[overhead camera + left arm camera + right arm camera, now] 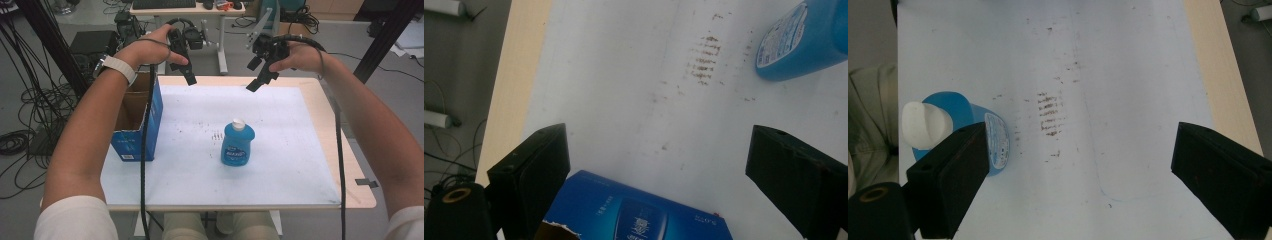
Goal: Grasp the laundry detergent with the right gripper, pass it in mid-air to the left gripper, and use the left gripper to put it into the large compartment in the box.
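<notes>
Blue bottle (237, 145) stands upright near the middle of the table (320, 150), on the white sheet (280, 130). Long axis vertical, white cap (238, 124) on top, front label toward the person. Label has a dark band with pale lettering, too small to read. In the right gripper view the bottle (955, 112) is seen from above at lower left, cap (925, 125) nearest the camera, a white back label (996, 140) with fine print on the side, unreadable. In the left gripper view only its base end (809, 40) shows at top right, with a printed white label, text illegible.

Open cardboard box (142, 117) with blue printed sides sits at the left edge of the table, well apart from the bottle. White barcode patch low on its near face; pale writing on the blue panel in the left gripper view (639, 215), can't make it out.

Left gripper (189, 77) held in the air above the far left of the table, just past the box; jaws spread wide, nothing between them. Right gripper (256, 82) likewise up over the far edge, jaws spread, empty. Both well apart from the bottle.

Brown smudge marks (216, 135) on the sheet just left of the bottle.
</notes>
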Available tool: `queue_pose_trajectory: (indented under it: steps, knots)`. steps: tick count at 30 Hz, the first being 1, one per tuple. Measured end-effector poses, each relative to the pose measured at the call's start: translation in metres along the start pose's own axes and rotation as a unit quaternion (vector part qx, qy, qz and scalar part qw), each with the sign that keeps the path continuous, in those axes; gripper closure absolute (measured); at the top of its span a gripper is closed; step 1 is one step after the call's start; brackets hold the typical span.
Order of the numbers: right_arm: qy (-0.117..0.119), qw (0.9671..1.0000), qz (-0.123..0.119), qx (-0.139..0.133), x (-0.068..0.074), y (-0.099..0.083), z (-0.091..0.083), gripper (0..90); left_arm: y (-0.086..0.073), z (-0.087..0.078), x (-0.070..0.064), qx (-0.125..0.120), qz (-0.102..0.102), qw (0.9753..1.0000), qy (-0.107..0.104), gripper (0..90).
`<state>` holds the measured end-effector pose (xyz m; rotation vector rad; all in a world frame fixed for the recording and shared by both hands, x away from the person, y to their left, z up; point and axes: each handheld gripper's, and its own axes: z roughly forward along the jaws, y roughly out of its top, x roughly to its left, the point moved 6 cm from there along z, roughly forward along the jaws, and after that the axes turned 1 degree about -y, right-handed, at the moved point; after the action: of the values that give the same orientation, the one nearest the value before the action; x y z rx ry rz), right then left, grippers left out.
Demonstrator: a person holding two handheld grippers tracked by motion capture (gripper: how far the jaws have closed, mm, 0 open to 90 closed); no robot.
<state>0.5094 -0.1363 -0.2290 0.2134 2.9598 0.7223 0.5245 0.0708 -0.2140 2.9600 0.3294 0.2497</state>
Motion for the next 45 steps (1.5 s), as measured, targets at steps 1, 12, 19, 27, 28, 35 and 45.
queue_pose_trajectory:
  steps: [1, 12, 19, 27, 28, 35, 45]
  knots:
    - [0.000, 1.0000, 0.000, 0.000, 0.000, 0.000, 0.000, 8.5, 0.000, 0.000, 0.000, 0.000, 0.000, 1.0000, 0.000, 10.8]
    - [-0.014, 0.9999, -0.005, 0.004, 0.003, 0.003, -0.003, 7.3, 0.001, 0.000, 0.000, 0.005, 0.001, 1.0000, -0.002, 10.7]
    - [-0.010, 0.9999, -0.003, 0.007, 0.005, 0.003, -0.008, 4.8, 0.001, -0.002, -0.002, 0.003, 0.000, 1.0000, 0.001, 11.0]
    - [-0.003, 1.0000, 0.008, -0.002, 0.009, 0.005, -0.011, 6.5, -0.001, -0.004, -0.003, 0.003, 0.000, 1.0000, 0.003, 11.2]
    - [-0.003, 1.0000, 0.005, -0.002, 0.009, 0.004, -0.011, 6.6, 0.000, -0.004, -0.003, 0.001, 0.001, 1.0000, 0.003, 11.3]
    - [-0.002, 1.0000, 0.000, -0.007, 0.017, 0.005, -0.015, 7.4, -0.002, -0.004, -0.004, 0.001, 0.001, 1.0000, 0.003, 11.3]
    - [0.005, 0.9996, -0.008, -0.025, 0.036, 0.002, -0.019, 6.6, -0.002, -0.004, -0.004, 0.002, 0.002, 1.0000, 0.004, 11.3]
